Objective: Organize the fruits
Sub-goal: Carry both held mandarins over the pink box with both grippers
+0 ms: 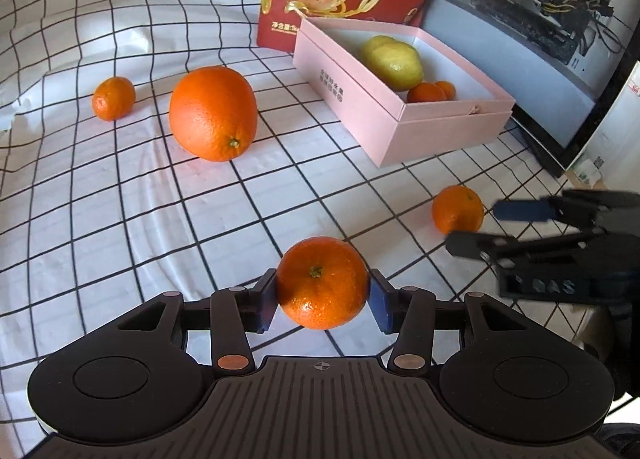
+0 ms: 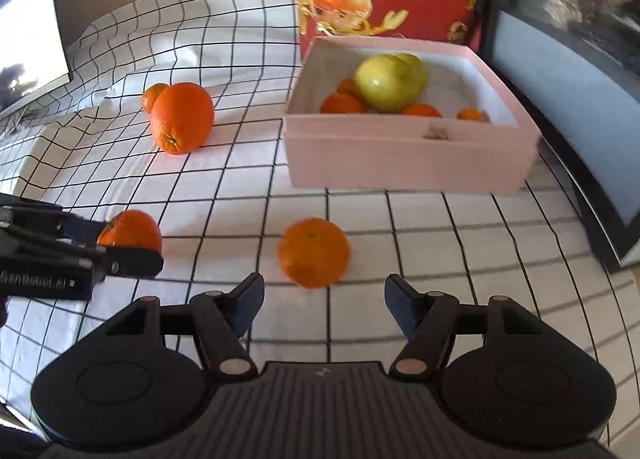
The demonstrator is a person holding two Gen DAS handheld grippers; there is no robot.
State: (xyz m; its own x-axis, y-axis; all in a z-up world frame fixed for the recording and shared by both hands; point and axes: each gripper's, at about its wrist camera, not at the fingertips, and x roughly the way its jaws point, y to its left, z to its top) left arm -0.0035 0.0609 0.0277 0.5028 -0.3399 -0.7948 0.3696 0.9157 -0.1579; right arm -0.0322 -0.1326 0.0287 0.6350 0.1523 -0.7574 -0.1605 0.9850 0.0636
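My left gripper [image 1: 322, 295] clamps a small round orange mandarin [image 1: 322, 282] between its blue pads. My right gripper [image 2: 324, 299] stands open and empty just short of another loose mandarin [image 2: 313, 252] on the checked white cloth [image 2: 440, 227], near the pink cardboard box [image 2: 408, 157] of fruit.

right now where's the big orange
In the left wrist view the big orange lies on the checked cloth, left of the pink box, a small mandarin beside it.
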